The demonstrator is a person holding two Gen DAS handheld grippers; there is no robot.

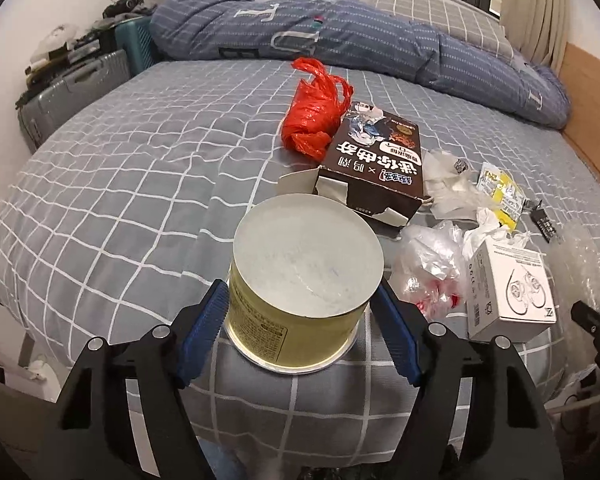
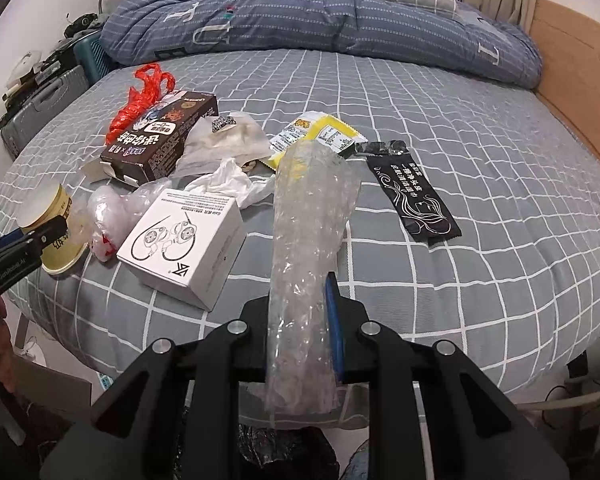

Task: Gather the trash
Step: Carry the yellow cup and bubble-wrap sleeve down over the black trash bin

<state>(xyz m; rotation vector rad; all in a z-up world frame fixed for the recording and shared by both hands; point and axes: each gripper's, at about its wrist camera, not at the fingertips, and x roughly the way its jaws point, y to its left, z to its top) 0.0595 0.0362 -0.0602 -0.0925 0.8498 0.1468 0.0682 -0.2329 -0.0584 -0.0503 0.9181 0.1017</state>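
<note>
The yellow paper cup (image 1: 304,280), standing upside down near the front edge of the bed (image 1: 120,184), is bracketed by the blue pads of the left tool (image 1: 300,320); the left pad is seen against the cup wall, while contact at the right pad cannot be confirmed. A roll of clear bubble wrap (image 2: 308,248) is clamped in the right tool (image 2: 300,320). Between the two, a white earphone box (image 2: 184,240), a brown carton (image 2: 160,140) and a red plastic bag (image 1: 316,108) are scattered on the bed.
</note>
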